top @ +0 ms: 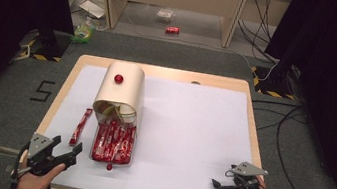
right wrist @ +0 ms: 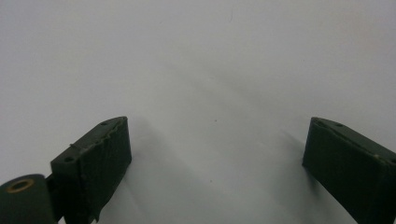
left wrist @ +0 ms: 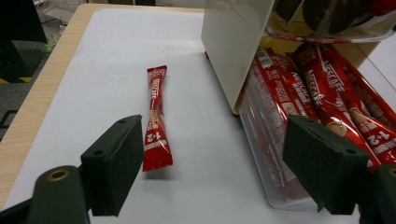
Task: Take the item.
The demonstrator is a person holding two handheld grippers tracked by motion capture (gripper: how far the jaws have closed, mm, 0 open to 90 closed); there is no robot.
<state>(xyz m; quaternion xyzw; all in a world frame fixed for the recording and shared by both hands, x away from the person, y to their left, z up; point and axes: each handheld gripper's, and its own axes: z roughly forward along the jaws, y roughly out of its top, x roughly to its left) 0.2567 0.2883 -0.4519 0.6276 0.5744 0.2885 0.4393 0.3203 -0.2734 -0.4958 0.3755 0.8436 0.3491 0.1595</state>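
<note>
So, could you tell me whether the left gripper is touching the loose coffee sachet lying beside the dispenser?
Apart. In the left gripper view the left gripper is open, and white paper shows between its jaws and the loose sachet.

We see the high view evenly lit from above, the white sheet bright, the far corners beyond the table black. It is soft and slightly grainy. In the left gripper view the loose sachet is sharp; its near jaws blur. In the right gripper view soft grey shadows spread from the jaws over the paper.
</note>
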